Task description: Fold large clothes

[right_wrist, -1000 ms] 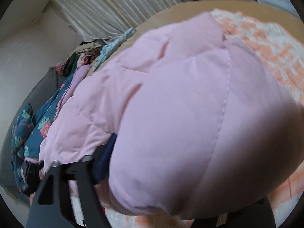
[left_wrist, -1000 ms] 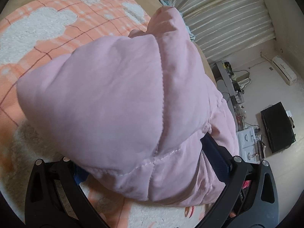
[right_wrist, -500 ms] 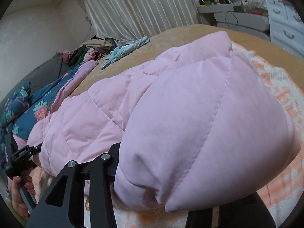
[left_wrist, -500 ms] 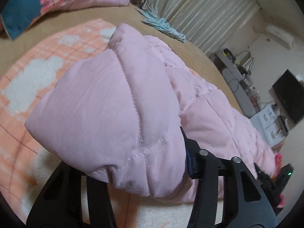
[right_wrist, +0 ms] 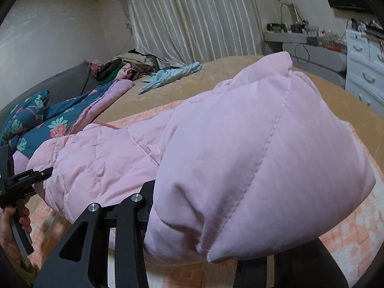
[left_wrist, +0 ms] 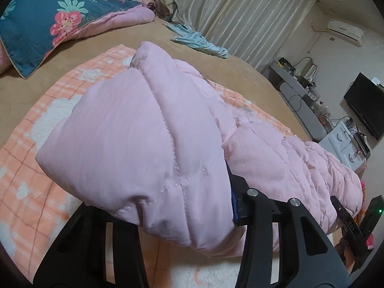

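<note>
- Since 1 s ago: both grippers have come up w/ the pink quilted jacket (left_wrist: pixel 148 129); its gripped edge is now off the orange-and-white checked blanket (left_wrist: pixel 36 158), and more of the room shows behind it.
- Left gripper (left_wrist: pixel 182 218): jaws have just been closing, now partway shut & clamped on one puffy end of the jacket, which bulges over the black fingers (left_wrist: pixel 249 206). Its left-hand finger is mostly hidden under the fabric.
- Jacket runs from that grip off to the right of the left wrist view, where the other gripper's black body shows at the frame edge.
- Right gripper (right_wrist: pixel 216 235): jaws also just been closing, partway shut, pinching the jacket's other puffy end (right_wrist: pixel 259 168); only the left-hand finger (right_wrist: pixel 144 204) is clear, the other is under the cloth.
- In the right wrist view the jacket stretches left to the other gripper, held in a hand (right_wrist: pixel 12 230) at the frame's edge.
- Middle of the jacket sags toward the blanket; can't tell if it touches.
- Behind: tan bedspread (right_wrist: pixel 216 72), floral navy quilt (left_wrist: pixel 48 16), light-blue garment (right_wrist: pixel 172 74), curtains (right_wrist: pixel 192 16).
</note>
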Tool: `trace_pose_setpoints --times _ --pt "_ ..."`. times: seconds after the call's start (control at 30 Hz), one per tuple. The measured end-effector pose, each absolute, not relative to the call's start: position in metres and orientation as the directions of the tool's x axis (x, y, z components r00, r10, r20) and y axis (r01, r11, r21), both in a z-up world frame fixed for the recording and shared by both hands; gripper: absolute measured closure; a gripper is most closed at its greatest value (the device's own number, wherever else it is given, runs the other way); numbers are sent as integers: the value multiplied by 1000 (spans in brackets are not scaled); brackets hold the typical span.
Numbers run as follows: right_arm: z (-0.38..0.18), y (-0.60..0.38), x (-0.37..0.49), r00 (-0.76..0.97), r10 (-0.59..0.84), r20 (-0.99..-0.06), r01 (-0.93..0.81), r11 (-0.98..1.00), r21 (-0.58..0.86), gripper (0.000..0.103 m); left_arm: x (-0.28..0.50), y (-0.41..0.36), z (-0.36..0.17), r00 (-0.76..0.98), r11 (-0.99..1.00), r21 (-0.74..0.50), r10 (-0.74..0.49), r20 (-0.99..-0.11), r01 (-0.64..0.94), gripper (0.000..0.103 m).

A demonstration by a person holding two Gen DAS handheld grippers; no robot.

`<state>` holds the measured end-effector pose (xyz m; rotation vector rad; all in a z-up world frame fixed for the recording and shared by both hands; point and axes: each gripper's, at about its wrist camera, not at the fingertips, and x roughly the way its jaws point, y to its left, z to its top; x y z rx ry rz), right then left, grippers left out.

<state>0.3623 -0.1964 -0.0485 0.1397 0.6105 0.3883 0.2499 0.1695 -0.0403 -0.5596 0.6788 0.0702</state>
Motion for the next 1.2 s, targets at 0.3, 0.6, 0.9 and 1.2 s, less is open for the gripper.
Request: trace_pose_setpoints --times 0.3,0.6,0.9,1.2 --pt "-36 -208 326 763 399 -509 -326 917 230 67 216 168 -33 778 859 -463 -133 -614 -218 67" --pt "-40 -224 276 757 401 -516 -318 916 245 67 165 155 -32 771 866 -449 -127 -623 -220 67" --pt "-47 -236 223 748 408 -523 -319 913 256 67 120 149 -33 759 880 -424 -124 -639 -213 67" --pt "-49 -243 194 733 418 -537 -310 908 283 67 91 142 -34 748 898 -391 -118 -653 -200 67"
